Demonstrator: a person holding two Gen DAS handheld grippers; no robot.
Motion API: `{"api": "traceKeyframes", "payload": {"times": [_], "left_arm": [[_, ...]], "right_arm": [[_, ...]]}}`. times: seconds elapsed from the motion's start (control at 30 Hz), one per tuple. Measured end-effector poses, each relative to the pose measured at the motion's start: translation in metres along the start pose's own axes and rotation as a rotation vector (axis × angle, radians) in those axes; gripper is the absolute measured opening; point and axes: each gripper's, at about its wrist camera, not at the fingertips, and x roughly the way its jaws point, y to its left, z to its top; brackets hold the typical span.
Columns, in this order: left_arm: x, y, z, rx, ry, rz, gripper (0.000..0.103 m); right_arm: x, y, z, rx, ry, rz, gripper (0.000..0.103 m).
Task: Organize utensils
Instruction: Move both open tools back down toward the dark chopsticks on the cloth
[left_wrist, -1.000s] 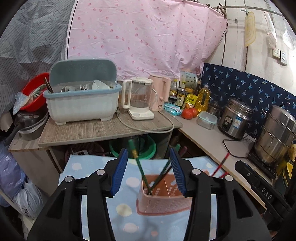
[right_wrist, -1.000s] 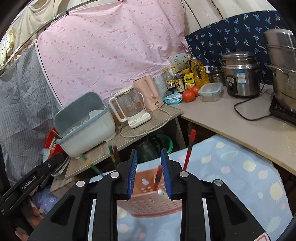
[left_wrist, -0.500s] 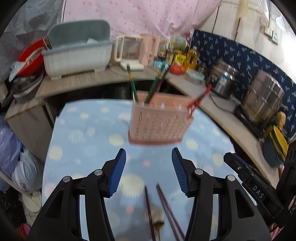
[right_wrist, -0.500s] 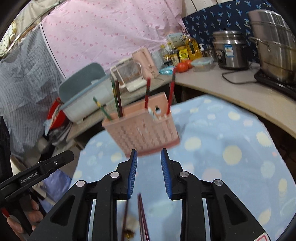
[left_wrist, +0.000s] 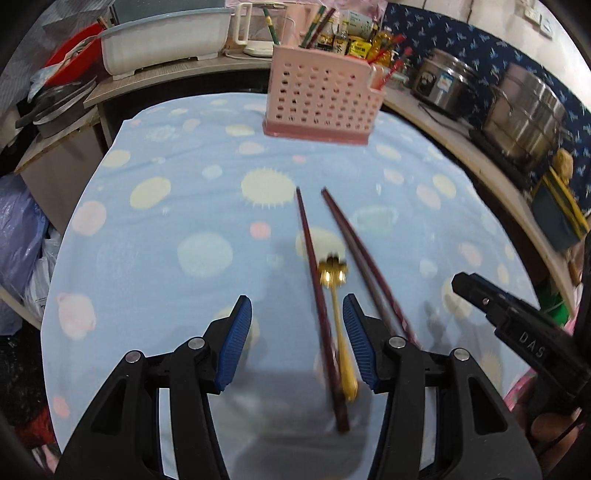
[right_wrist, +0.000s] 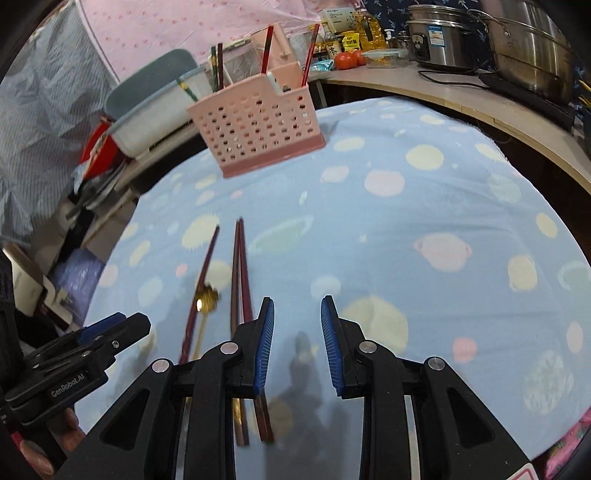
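A pink perforated utensil holder stands at the far end of the blue spotted cloth, with several chopsticks upright in it. Three dark red chopsticks and a gold spoon lie on the cloth near me. My left gripper is open, low over the cloth, with the spoon and one chopstick between its fingers. My right gripper is open and empty, just right of a chopstick pair.
A counter behind holds a dish rack, kettles, bottles, a rice cooker and steel pots. The cloth-covered table drops off at its left and right edges. Bags lie on the floor at left.
Both grippers have pulled back from the holder and dropped low toward the near end of the cloth. The loose chopsticks and spoon have come into view under them.
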Motion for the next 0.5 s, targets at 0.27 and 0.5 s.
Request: {"api": "traceKeyframes", "payload": {"times": [0.27, 0.5], "left_arm": [[0.003, -0.005, -0.041, -0.001, 0.062, 0.002, 0.049], [0.0, -0.01, -0.053, 0.01, 0.062, -0.005, 0.049]], "right_arm": [[-0.003, 0.005, -0.037, -0.034, 0.041, 0.01, 0.026], [-0.002, 0.017, -0.048, -0.075, 0.055, 0.021, 0.025]]}}
